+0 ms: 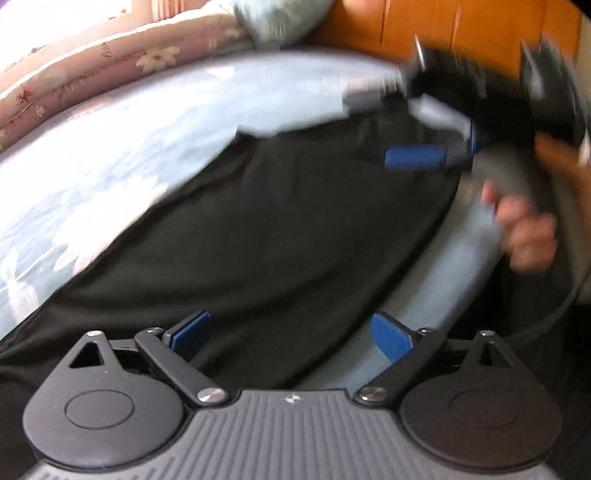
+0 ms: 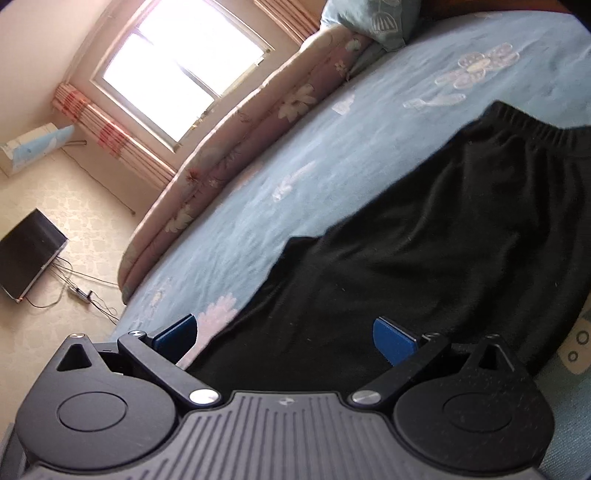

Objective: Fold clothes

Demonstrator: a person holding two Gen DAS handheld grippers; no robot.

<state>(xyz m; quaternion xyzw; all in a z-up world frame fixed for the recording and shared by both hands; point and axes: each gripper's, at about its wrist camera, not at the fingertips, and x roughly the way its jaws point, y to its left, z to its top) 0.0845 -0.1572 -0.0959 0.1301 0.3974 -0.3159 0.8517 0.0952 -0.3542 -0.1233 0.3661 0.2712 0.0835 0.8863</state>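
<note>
A black garment (image 1: 280, 221) lies flat on the light blue bedsheet (image 1: 110, 166). My left gripper (image 1: 291, 336) hovers open over its near part, with nothing between the blue pads (image 1: 192, 332). At the upper right of the left wrist view, the other gripper is blurred above the garment's far end; one of its blue pads (image 1: 417, 157) shows, and a hand (image 1: 524, 229) holds its handle. In the right wrist view the black garment (image 2: 424, 240) stretches away to an elastic waistband (image 2: 535, 127). My right gripper (image 2: 286, 339) is open above the cloth and holds nothing.
A rolled pink floral quilt (image 2: 258, 122) lies along the bed's far side, with a pale blue pillow (image 2: 373, 18) by the wooden headboard (image 1: 443, 33). Beyond the bed are a window (image 2: 177, 74), a black flat screen (image 2: 29, 251) with cables, and the floor.
</note>
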